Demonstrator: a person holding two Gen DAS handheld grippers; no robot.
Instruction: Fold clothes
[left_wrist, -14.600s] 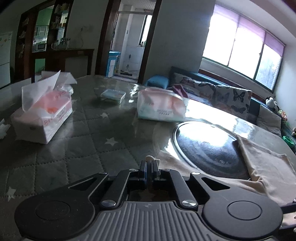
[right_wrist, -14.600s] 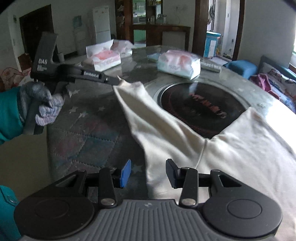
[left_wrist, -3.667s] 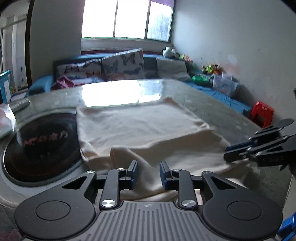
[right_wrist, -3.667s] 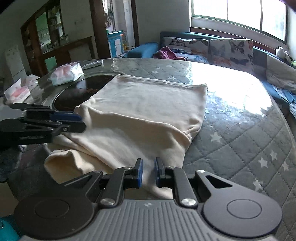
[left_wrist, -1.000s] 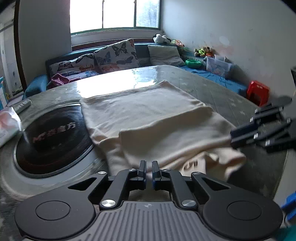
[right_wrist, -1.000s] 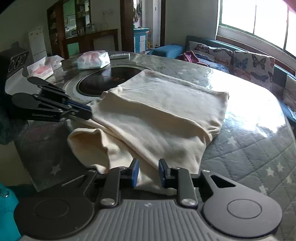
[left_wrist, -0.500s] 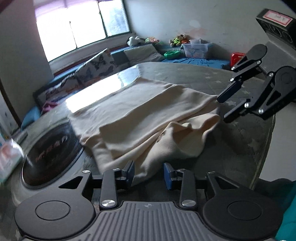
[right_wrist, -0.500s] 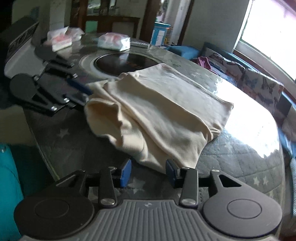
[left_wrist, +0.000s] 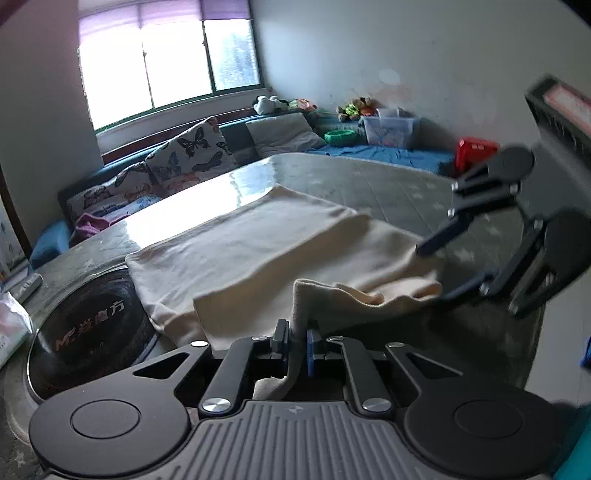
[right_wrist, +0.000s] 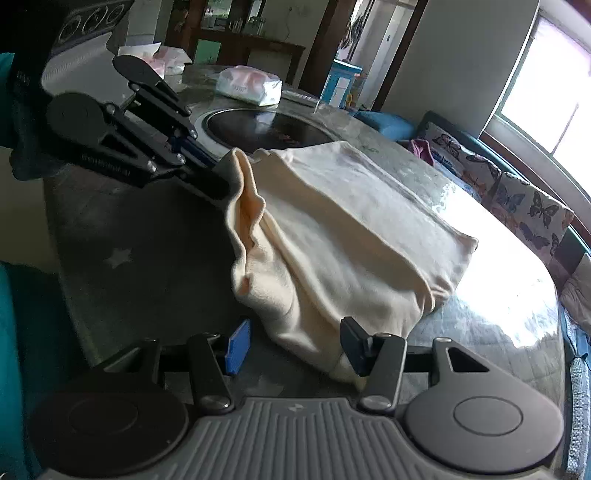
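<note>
Garment (left_wrist: 258, 243): cream knit cloth, matt, soft nap, ribbed at hem. Table cover (right_wrist: 147, 236): grey quilted fabric with stars under a glossy clear sheet that mirrors window light. Inset round hob (left_wrist: 88, 332): black glass, glossy, metal rim. Gripper bodies: matt black plastic, ribbed grey housing, bright metal screws, blue pads (right_wrist: 236, 347).

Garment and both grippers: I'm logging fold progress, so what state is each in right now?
Garment: cream, partly folded on the table, near edge bunched and lifted.
Left gripper: jaws closing, pinching the garment's near edge.
Right gripper: jaws opening, garment corner between them, pads not pressing it.
</note>
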